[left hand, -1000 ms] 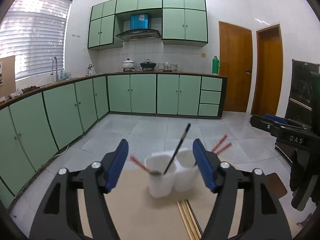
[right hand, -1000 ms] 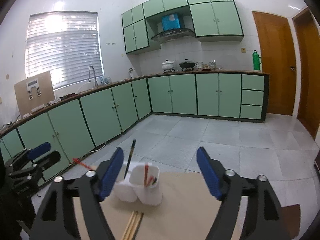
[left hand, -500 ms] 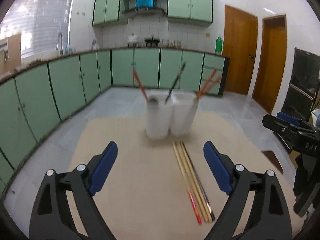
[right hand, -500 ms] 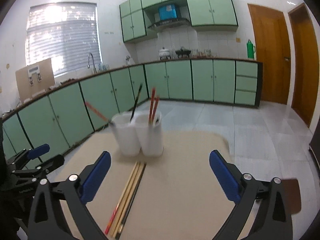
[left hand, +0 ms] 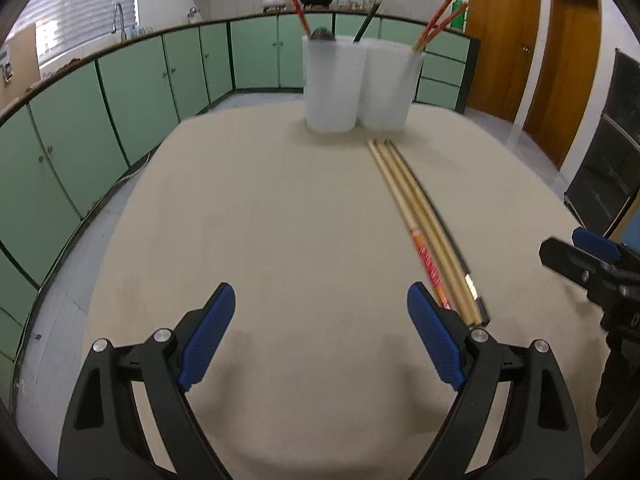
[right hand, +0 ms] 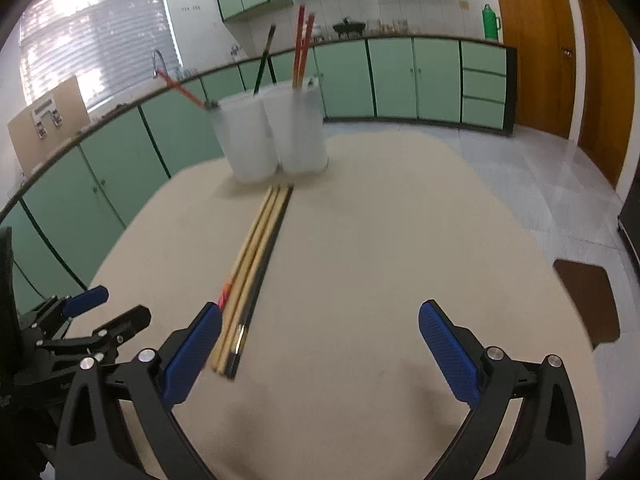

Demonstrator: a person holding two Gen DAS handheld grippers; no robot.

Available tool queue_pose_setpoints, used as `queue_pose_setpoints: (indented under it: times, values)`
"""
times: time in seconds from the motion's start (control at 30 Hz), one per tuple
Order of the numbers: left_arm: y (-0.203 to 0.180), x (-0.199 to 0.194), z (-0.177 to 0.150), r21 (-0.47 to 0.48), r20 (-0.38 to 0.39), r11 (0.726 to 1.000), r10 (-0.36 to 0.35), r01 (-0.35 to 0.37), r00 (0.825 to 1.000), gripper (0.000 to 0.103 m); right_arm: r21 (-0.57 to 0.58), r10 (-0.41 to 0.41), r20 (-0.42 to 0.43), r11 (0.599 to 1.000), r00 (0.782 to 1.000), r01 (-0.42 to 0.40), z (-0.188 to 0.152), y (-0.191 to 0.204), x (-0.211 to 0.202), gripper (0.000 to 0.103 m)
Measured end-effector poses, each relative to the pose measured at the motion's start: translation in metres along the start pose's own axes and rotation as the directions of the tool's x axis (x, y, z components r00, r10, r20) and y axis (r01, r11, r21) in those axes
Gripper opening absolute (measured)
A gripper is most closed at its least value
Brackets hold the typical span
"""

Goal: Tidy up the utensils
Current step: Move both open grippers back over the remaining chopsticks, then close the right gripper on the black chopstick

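Two white cups stand side by side at the far end of the beige table (left hand: 280,220). The left cup (left hand: 332,84) holds a red chopstick and a dark one; the right cup (left hand: 390,84) holds two red-tipped chopsticks. Several loose chopsticks (left hand: 424,224) lie in a bundle in front of the cups, also in the right wrist view (right hand: 252,276). My left gripper (left hand: 321,304) is open and empty, just left of the bundle's near end. My right gripper (right hand: 320,320) is open and empty, just right of the bundle.
Green kitchen cabinets run along the left and far walls beyond the table. Wooden doors (left hand: 500,40) stand at the right. The cups also show in the right wrist view (right hand: 276,132). The other gripper shows at the left edge of the right wrist view (right hand: 80,320).
Both grippers have dropped lower and pulled back from the cups, so the table top and the loose chopsticks now fill the view. Both stay open.
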State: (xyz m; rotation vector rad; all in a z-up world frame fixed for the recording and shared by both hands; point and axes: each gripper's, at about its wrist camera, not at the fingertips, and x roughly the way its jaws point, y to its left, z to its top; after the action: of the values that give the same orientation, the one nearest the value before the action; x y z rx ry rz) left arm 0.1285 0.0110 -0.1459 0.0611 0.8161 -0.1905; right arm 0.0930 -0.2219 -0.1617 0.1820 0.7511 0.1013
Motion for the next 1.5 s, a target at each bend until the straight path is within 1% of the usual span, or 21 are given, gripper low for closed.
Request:
queue_pose_setpoints:
  times: [0.13,0.2,0.37,0.47,0.73,0.87,0.97,1.0,1.1,1.17,1.3,1.37,1.4,1.43,1.47,1.5]
  values:
    - [0.003,0.004,-0.009,-0.002,-0.033,1.000,0.011,-0.011,0.999,0.085,-0.026,0.009,-0.051,1.000,0.999,-0.010,-0.012,0.009,0.007,0.093]
    - [0.003,0.006,-0.010,-0.007,-0.043,1.000,0.014,-0.014,0.999,0.085,-0.043,0.009,-0.069,0.999,0.998,-0.012,-0.016,0.014,0.008,0.088]
    - [0.007,0.008,-0.013,-0.028,-0.060,0.999,0.019,-0.021,0.998,0.085,-0.100,0.005,-0.113,0.995,0.994,-0.016,-0.024,0.027,0.015,0.072]
    - [0.007,0.009,-0.014,-0.033,-0.067,0.999,0.022,-0.024,0.998,0.086,-0.127,-0.001,-0.125,0.992,0.992,-0.015,-0.026,0.033,0.017,0.066]
    - [0.006,0.012,-0.013,-0.026,-0.084,0.999,0.028,-0.030,0.996,0.086,-0.179,-0.030,-0.132,0.984,0.991,0.006,-0.025,0.044,0.021,0.065]
    - [0.007,0.011,-0.013,-0.034,-0.083,0.999,0.027,-0.030,0.996,0.086,-0.152,-0.052,-0.123,0.988,0.991,0.033,-0.023,0.038,0.021,0.059]
    - [0.007,0.011,-0.013,-0.044,-0.081,0.999,0.028,-0.032,0.996,0.086,-0.124,-0.087,-0.105,0.990,0.991,0.073,-0.021,0.031,0.018,0.059]
    - [0.008,0.010,-0.013,-0.047,-0.081,0.998,0.029,-0.033,0.996,0.086,-0.111,-0.084,-0.100,0.991,0.992,0.073,-0.020,0.028,0.017,0.059]
    - [0.007,0.011,-0.013,-0.046,-0.084,0.998,0.031,-0.035,0.996,0.086,-0.079,-0.040,-0.096,0.996,0.995,0.033,-0.020,0.025,0.015,0.058]
    - [0.006,0.013,-0.010,-0.042,-0.084,0.998,0.032,-0.036,0.996,0.086,-0.084,-0.024,-0.104,0.996,0.994,0.015,-0.021,0.027,0.016,0.051]
    - [0.004,0.014,-0.010,-0.036,-0.080,0.999,0.035,-0.038,0.996,0.086,-0.098,-0.009,-0.112,0.995,0.994,-0.002,-0.020,0.034,0.019,0.043]
    - [0.004,0.014,-0.010,-0.034,-0.081,0.999,0.036,-0.039,0.996,0.086,-0.103,-0.005,-0.115,0.995,0.993,-0.007,-0.019,0.036,0.021,0.037]
    - [0.003,0.014,-0.011,-0.033,-0.081,0.999,0.036,-0.039,0.996,0.086,-0.108,-0.008,-0.117,0.994,0.993,-0.004,-0.019,0.038,0.022,0.035]
    - [0.002,0.014,-0.010,-0.032,-0.080,0.999,0.037,-0.040,0.996,0.086,-0.113,-0.009,-0.118,0.994,0.993,-0.004,-0.018,0.039,0.023,0.031]
    - [0.002,0.014,-0.010,-0.031,-0.079,0.999,0.039,-0.041,0.996,0.086,-0.115,-0.006,-0.120,0.993,0.993,-0.008,-0.017,0.039,0.024,0.023]
    - [0.001,0.014,-0.010,-0.030,-0.079,0.999,0.040,-0.043,0.996,0.086,-0.118,0.000,-0.122,0.993,0.992,-0.014,-0.017,0.040,0.025,0.019]
